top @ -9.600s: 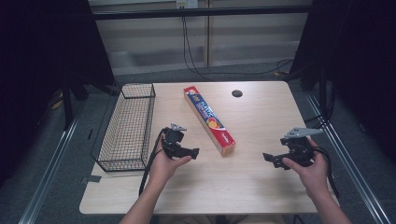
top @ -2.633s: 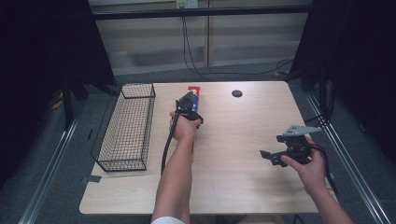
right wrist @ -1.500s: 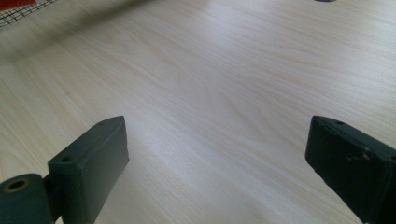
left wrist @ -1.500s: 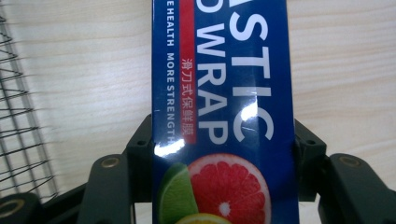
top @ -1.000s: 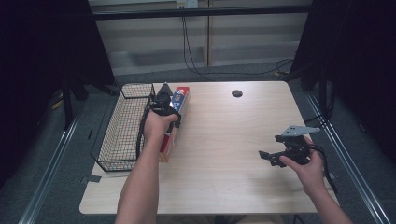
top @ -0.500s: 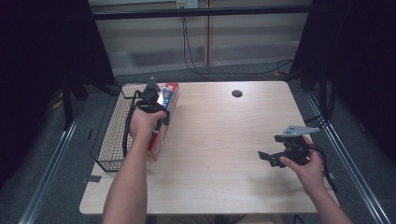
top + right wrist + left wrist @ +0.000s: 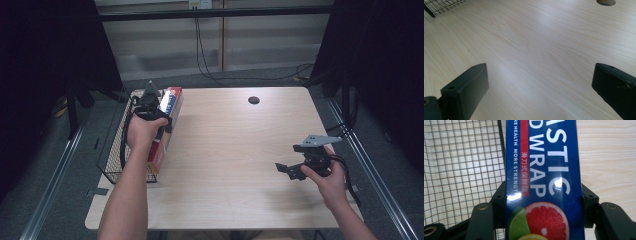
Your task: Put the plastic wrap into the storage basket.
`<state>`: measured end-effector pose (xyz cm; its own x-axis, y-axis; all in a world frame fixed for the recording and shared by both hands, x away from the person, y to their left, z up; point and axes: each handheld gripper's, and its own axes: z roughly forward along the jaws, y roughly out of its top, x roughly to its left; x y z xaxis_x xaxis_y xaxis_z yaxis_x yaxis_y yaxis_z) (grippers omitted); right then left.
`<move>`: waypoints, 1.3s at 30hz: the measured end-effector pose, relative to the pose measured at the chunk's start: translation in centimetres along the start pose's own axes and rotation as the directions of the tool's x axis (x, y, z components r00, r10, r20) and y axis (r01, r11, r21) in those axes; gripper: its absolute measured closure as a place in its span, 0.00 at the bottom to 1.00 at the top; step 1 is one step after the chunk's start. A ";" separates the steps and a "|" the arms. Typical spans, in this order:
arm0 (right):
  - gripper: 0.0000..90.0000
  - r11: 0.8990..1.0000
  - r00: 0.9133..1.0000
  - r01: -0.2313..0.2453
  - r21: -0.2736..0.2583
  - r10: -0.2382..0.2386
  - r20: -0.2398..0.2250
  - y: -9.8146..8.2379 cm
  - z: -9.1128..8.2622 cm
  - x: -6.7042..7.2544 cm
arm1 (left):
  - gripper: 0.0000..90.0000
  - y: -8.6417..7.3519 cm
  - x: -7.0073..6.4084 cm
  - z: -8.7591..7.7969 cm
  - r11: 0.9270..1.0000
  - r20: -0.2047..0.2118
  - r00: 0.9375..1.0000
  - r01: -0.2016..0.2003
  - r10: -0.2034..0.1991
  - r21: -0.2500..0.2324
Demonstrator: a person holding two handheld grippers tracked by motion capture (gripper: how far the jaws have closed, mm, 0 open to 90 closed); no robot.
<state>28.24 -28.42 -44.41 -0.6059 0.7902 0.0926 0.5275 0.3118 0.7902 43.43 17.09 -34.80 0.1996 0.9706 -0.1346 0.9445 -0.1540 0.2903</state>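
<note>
Pinching the plastic wrap box (image 7: 544, 182) across its width, the left claw (image 7: 150, 107) holds it in the air at the wire basket's (image 7: 114, 165) right rim, basket to its left and bare tabletop (image 7: 235, 150) to its right. The box's long axis runs away from the person, about in line with the basket's length, so a short sideways carry leftward looks enough. The right claw (image 7: 539, 92), spread and empty, rests well apart near the tabletop's right edge.
</note>
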 end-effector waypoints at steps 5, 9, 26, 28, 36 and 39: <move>0.00 1.000 1.000 0.000 -0.004 0.000 -0.008 0.0 0.0 0.1 | 0.47 -0.2 0.5 -0.7 1.000 -0.005 1.000 0.012 -0.012 0.003; 0.00 1.000 1.000 0.002 -0.005 -0.002 -0.012 0.0 0.0 0.1 | 0.47 -0.4 1.0 -1.1 1.000 -0.002 1.000 0.028 -0.028 -0.005; 0.00 1.000 1.000 0.010 -0.002 -0.010 -0.018 0.0 0.2 0.1 | 0.47 -1.1 2.5 -2.4 0.997 -0.028 0.997 0.076 -0.076 -0.011; 0.00 1.000 1.000 0.012 -0.001 -0.012 -0.017 0.0 0.2 0.1 | 0.47 -1.2 2.8 -2.4 0.998 -0.035 0.997 0.066 -0.066 -0.007; 0.00 1.000 1.000 0.011 -0.004 -0.011 -0.020 0.0 0.1 0.1 | 0.47 -1.5 3.5 -2.5 0.995 -0.041 0.994 0.100 -0.101 -0.011; 0.00 1.000 1.000 0.014 -0.001 -0.014 -0.015 0.0 0.2 0.1 | 0.47 -1.7 3.9 -2.5 0.995 -0.050 0.993 0.103 -0.104 -0.013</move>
<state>28.28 -28.21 -44.52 -0.6216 0.7780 0.0906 0.5187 0.3222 0.7919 41.94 21.61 -33.43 0.0872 0.9894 -0.1162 0.9565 -0.0505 0.2872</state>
